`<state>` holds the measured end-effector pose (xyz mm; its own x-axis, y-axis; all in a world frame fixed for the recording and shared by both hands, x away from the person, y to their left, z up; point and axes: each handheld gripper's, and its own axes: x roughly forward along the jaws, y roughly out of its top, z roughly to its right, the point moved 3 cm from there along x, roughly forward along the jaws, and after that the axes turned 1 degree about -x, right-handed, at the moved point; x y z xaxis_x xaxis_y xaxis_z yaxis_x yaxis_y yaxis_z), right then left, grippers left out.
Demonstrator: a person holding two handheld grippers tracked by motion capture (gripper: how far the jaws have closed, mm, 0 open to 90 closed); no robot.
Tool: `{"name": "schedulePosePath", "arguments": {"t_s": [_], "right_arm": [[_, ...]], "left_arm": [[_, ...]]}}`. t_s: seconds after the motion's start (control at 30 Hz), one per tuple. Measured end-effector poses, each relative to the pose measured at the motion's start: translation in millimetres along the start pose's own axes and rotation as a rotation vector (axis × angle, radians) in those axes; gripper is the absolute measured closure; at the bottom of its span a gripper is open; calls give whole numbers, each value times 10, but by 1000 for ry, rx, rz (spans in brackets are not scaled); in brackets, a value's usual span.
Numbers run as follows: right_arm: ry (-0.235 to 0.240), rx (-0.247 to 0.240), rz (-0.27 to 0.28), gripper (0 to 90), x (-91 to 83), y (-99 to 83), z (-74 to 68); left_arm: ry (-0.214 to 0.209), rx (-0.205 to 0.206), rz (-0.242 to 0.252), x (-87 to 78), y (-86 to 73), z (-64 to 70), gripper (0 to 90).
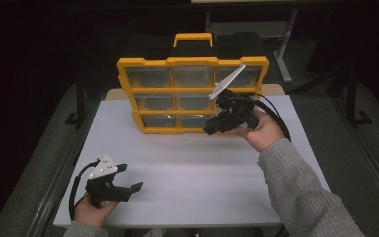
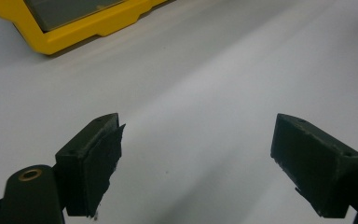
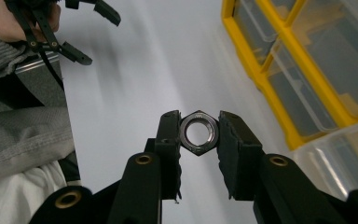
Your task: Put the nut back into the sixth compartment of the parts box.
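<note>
1. Setting: white table (image 1: 187,168) in a dark room, with a yellow organizer case (image 1: 192,94) propped upright at the far side, its clear-fronted compartments facing the person.

2. Right gripper (image 3: 199,133): jaws drawn in and clamped on a steel hex nut (image 3: 199,132), one pad on each of two opposite flats, bore of the nut open toward the camera. Held clear of the table, with bare white surface beyond the nut.

3. Outward from the right gripper: in the high view, right gripper (image 1: 214,127) poised just in front of the lower right compartments of the case; in the right gripper view, yellow frame and clear drawers just to the right of the jaws, one clear drawer front close at the lower right.

4. Left gripper (image 2: 198,154): jaws spread wide, nothing between the pads, nothing touched. In the high view, left gripper (image 1: 128,190) low over the near left part of the table, well apart from case and nut.

5. Step in hand (judgement): nut already gripped and carried beside the case; likely a transfer between a compartment and the table, direction not determinable.

6. Next move (judgement): steady grip on the flats, since a smooth nut held by two faces can pivot or slip; alignment with a compartment mouth or the table before any release; left gripper free to steady the case.
</note>
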<state>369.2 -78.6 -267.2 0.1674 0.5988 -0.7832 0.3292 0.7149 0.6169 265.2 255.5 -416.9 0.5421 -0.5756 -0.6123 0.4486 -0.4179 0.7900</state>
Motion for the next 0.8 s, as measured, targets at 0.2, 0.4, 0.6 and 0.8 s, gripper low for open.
{"name": "schedulePosePath", "arguments": {"t_s": [0.2, 0.4, 0.6, 0.8], "right_arm": [[-26, 11, 6, 692, -146, 21, 70], [-52, 28, 11, 693, -258, 27, 156], [-63, 57, 18, 693, -360, 41, 244], [-95, 81, 13, 693, -447, 63, 329]], "left_arm": [[1, 1, -1, 0, 1, 1, 160], [0, -1, -1, 2, -1, 0, 160], [0, -5, -1, 0, -1, 0, 160], [-1, -4, -3, -4, 0, 1, 160]]}}
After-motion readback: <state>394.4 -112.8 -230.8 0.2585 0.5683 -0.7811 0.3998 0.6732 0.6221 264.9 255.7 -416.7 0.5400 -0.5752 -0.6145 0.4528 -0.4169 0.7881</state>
